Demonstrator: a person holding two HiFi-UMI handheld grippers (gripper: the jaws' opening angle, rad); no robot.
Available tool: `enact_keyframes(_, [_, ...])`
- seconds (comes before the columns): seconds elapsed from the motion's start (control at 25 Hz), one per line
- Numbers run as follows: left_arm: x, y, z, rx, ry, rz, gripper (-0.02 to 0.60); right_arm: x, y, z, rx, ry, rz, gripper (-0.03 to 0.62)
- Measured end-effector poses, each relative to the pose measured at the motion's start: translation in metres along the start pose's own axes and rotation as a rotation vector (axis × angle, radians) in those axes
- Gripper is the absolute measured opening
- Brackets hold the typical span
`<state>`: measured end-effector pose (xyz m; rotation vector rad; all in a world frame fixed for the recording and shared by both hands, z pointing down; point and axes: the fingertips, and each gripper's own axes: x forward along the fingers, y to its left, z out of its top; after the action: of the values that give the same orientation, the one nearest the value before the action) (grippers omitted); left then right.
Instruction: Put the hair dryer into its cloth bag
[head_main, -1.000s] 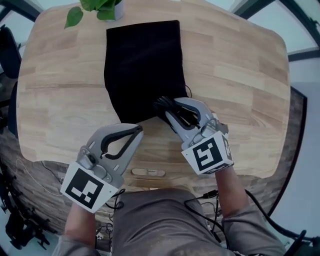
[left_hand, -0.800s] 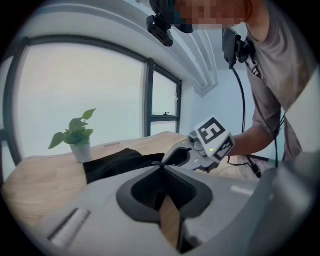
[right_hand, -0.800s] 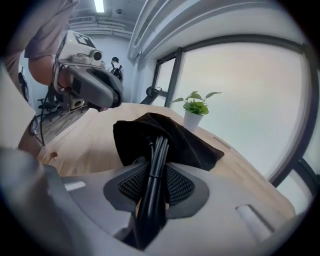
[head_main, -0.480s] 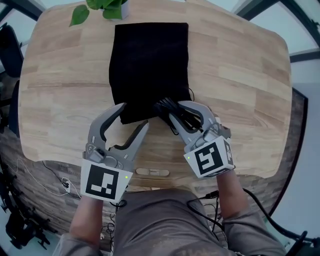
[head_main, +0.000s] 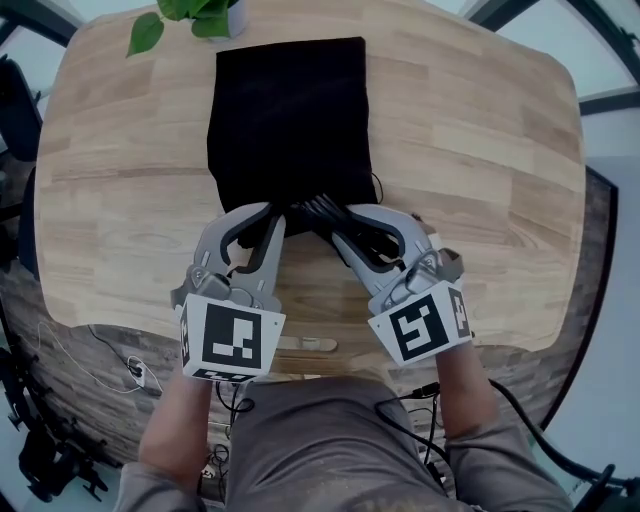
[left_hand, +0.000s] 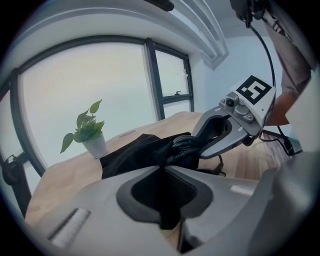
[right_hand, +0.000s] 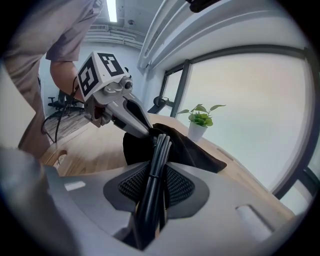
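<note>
Of the dryer I can see only its cord (head_main: 335, 212), a black coiled bundle sticking out of the near mouth of the bag (head_main: 290, 120). The body is hidden from me, so I cannot say how far in it sits. The bag is black cloth lying flat on the table (head_main: 480, 170), mouth toward me. My right gripper (head_main: 345, 228) is clenched on the cord: in its own view the strands run between the ribbed pads and on up to the bag's edge. My left gripper (head_main: 272, 222) is just beside it, at the left side of the mouth. Its jaws are drawn together on the bag's near hem, with black cloth pinched between the pads in the left gripper view. The two sets of tips sit close together, with the cord bundle between them, and both grippers slant down toward the table. The table is pale wood with rounded corners. A small potted plant (head_main: 190, 15) stands at its far edge, just beyond the bag's closed end, and the gripper views show a large window behind it.
</note>
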<state>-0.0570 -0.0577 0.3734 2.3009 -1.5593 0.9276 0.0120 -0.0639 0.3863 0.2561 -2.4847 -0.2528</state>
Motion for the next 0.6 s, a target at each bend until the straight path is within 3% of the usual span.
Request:
enact_keyframes(0.16, [-0.010,-0.004,0.018,-0.039,-0.086,-0.067,0.029,-0.005,-0.001,0.000,-0.009,-0.013,0.026,0.126])
enact_keyframes(0.28, [-0.019,-0.001,0.028,-0.189,-0.137,-0.128,0.015,-0.011,-0.006,-0.004,0.045,-0.029,0.039,0.123])
enact_keyframes(0.36, [-0.023,0.007,0.031,-0.240,-0.134,-0.132,0.015,-0.015,-0.003,-0.006,0.032,-0.028,0.054,0.123])
enact_keyframes(0.52, [-0.024,0.011,0.040,-0.186,-0.132,-0.125,0.014,-0.011,0.024,-0.003,-0.169,0.001,0.123,0.123])
enact_keyframes(0.6, [-0.027,0.003,0.044,-0.146,-0.138,-0.149,0.014,-0.003,0.032,-0.005,-0.209,0.043,0.144,0.123])
